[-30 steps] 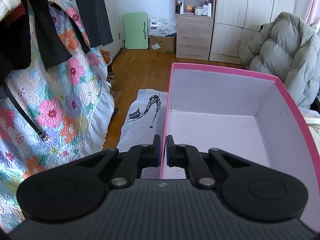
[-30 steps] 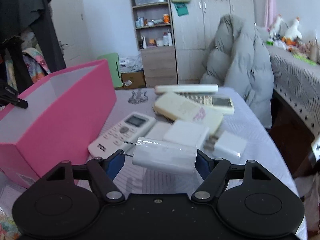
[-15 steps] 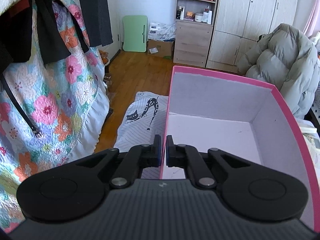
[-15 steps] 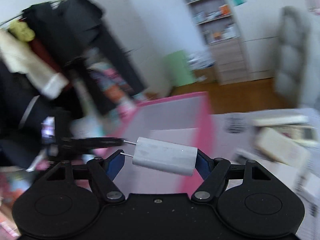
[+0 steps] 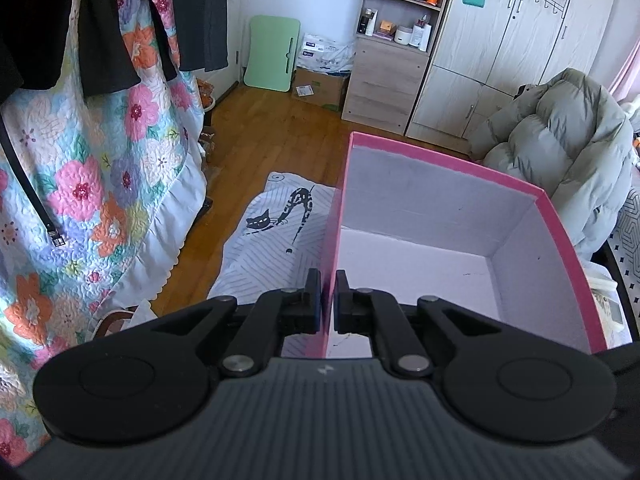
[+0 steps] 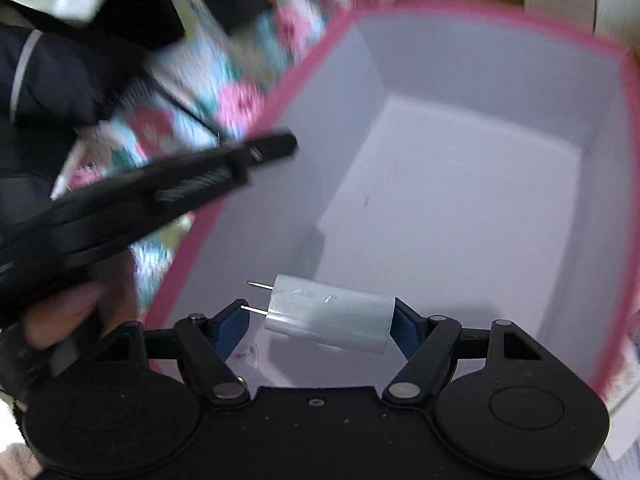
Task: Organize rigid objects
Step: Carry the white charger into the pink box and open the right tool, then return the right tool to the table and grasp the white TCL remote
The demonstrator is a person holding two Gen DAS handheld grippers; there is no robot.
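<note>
Right tongs [image 6: 316, 320] grasp the white charger [image 6: 328, 316] above the pink box [image 6: 460, 184]; left tongs [image 5: 327, 304] pinch its wall; next, lower and release

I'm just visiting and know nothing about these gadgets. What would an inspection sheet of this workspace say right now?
Surface: cloth with a cat print under the box.
Job's things: pink box, open top, nothing seen inside; white plug adapter, prongs pointing left, held above the box's inside.
Clutter: edge of a white item right of the box, too cut off to name.
Grippers: left gripper shut on the box's near wall; right gripper shut on the adapter, end to end.
Cables: nothing seen.
Surroundings: floral quilt, hanging dark clothes, wood floor, shelf unit, wardrobe, grey puffer jacket.
</note>
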